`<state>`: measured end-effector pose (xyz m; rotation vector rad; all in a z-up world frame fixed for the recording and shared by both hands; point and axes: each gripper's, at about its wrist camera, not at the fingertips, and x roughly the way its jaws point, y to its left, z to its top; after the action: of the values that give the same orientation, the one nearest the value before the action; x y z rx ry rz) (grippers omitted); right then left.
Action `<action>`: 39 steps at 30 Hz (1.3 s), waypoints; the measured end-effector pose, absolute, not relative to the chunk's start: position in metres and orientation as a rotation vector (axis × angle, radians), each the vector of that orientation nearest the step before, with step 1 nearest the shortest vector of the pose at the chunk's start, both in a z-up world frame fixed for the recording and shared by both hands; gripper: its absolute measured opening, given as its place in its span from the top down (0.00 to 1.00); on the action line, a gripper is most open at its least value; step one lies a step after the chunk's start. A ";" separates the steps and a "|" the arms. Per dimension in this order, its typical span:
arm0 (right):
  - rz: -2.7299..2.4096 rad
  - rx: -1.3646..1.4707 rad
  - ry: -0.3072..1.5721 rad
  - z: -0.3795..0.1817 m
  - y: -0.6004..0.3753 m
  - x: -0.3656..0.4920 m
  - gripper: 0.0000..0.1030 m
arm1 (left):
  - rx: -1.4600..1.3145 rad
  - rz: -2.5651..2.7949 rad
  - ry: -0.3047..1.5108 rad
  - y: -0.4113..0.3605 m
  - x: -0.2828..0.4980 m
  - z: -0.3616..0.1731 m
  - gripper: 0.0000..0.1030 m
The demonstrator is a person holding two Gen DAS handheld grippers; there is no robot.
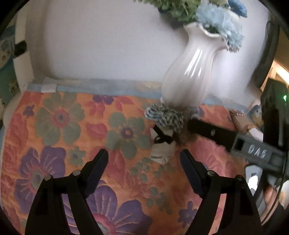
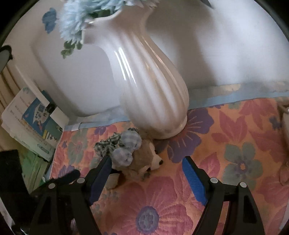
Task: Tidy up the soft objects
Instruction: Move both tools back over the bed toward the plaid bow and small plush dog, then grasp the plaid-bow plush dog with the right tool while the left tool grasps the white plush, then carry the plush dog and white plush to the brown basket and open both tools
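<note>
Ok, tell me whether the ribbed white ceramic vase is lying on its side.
No, the ribbed white ceramic vase stands upright on the floral cloth, holding blue flowers.

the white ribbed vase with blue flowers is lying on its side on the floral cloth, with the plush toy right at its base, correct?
Not quite: the white ribbed vase stands upright on the floral cloth, as the right wrist view shows. The plush toy is right at its base.
</note>
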<state>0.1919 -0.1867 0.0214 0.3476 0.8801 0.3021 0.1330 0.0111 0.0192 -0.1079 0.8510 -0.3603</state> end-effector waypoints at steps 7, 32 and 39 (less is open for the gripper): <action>0.312 0.224 0.885 0.024 -0.163 0.198 0.57 | -0.109 -0.371 0.861 0.010 0.137 0.017 0.22; 0.066 0.469 0.877 0.008 -0.257 0.125 0.40 | 0.166 -0.367 0.894 -0.071 0.168 0.003 0.77; 0.098 0.392 0.864 0.013 -0.244 0.122 0.62 | 0.010 -0.439 0.904 -0.052 0.111 0.010 0.78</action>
<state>0.1223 -0.2444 0.0133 0.3918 0.8638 0.0978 0.1109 -0.0518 0.0098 0.0102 0.9039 -0.4387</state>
